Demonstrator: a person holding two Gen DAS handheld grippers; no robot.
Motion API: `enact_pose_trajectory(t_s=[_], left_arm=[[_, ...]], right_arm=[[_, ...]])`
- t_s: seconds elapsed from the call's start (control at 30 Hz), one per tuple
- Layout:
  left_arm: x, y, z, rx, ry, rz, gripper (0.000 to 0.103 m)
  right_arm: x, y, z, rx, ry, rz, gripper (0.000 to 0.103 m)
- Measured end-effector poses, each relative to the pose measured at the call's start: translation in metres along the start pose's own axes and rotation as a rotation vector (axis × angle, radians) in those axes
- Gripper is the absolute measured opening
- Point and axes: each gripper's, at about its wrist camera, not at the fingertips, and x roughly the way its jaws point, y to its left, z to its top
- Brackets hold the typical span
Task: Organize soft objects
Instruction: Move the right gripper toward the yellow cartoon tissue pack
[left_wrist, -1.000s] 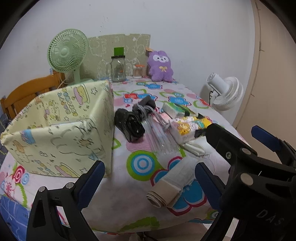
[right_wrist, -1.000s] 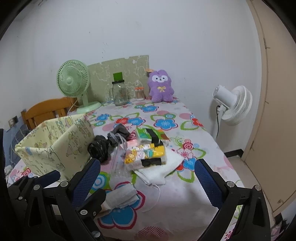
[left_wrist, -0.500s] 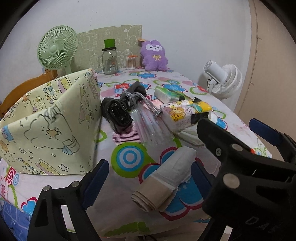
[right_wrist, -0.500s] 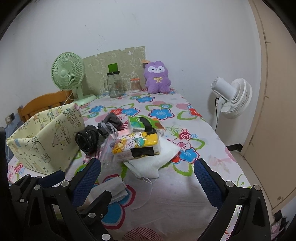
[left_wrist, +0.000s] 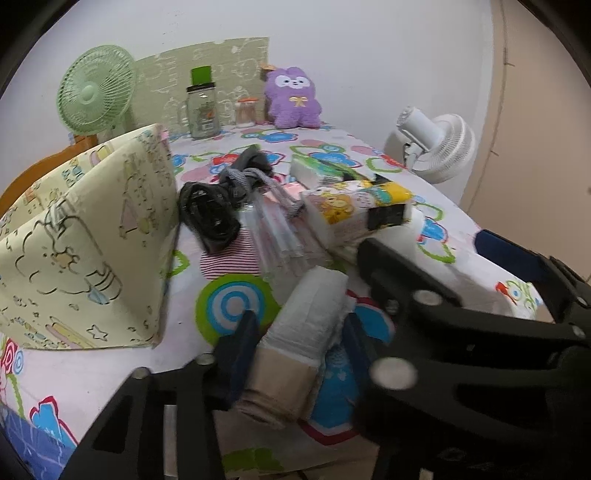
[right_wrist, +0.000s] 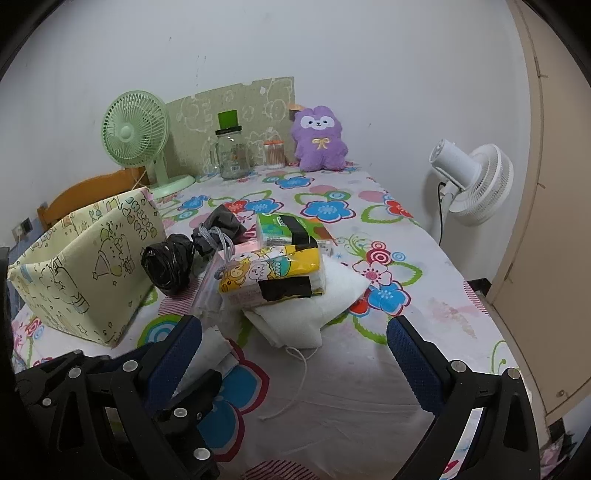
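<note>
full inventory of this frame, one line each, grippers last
storage box: 1, pale yellow cartoon print, table left
rolled cloth: 1, white and beige, front edge
black bag: 1, beside box
grey pouch: 1, behind bag
tissue packs: 2, yellow on white cloth, green behind
plush: 1, purple, back wall
jar: 1, clear, green lid
fans: 2, green on table, white off right
left gripper: jaws just closing around rolled cloth
right gripper: open, empty

Domestic room, a home. Table under a flowered cloth (right_wrist: 369, 369) against a white wall; green desk fan (right_wrist: 135, 138) and purple plush toy (right_wrist: 319, 140) at far edge; wooden chair (right_wrist: 85, 194) left; white floor fan (right_wrist: 476, 182) right.
</note>
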Motion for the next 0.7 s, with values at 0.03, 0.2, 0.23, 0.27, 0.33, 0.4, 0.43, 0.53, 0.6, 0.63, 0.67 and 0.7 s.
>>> enact_pose_trajectory(t_s=[0.03,0.2,0.23,0.27,0.33,0.4,0.43,0.53,0.6,0.63,0.67,0.7], left_arm=[[-0.001,-0.001,0.000,0.006,-0.001,-0.003,0.041],[-0.001,-0.003,0.001,0.017,0.005,-0.024,0.031],[-0.002,-0.003,0.001,0.018,0.006,-0.025,0.030],[-0.002,-0.003,0.001,0.016,0.009,-0.027,0.029],[-0.003,-0.002,0.002,0.010,0.012,-0.030,0.028],[-0.005,-0.001,0.002,0.008,0.013,-0.027,0.027],[-0.007,0.000,0.002,0.008,0.011,-0.024,0.027],[-0.014,0.002,0.005,0.014,-0.014,0.001,0.027],[-0.018,0.004,0.008,0.006,-0.023,-0.002,0.027],[-0.019,0.006,0.010,0.000,-0.027,-0.003,0.027],[-0.020,0.007,0.011,-0.004,-0.029,-0.001,0.027],[-0.020,0.009,0.012,-0.009,-0.031,0.000,0.027]], right_arm=[[0.001,0.000,0.000,-0.002,0.001,0.000,0.101],[0.000,0.002,0.000,-0.006,0.003,0.002,0.101],[0.000,0.002,0.000,-0.006,0.004,0.003,0.101],[-0.001,0.002,0.000,-0.006,0.004,0.003,0.101],[-0.001,0.003,0.001,-0.005,0.002,0.002,0.101],[-0.002,0.005,0.002,-0.008,0.002,0.004,0.101],[-0.002,0.005,0.002,-0.010,0.001,0.005,0.101],[-0.003,0.008,0.006,-0.018,-0.003,0.009,0.101],[-0.004,0.011,0.009,-0.023,-0.006,0.010,0.101],[-0.004,0.012,0.010,-0.024,-0.006,0.012,0.101],[-0.003,0.013,0.012,-0.024,-0.006,0.013,0.101],[-0.003,0.013,0.014,-0.023,-0.006,0.013,0.101]])
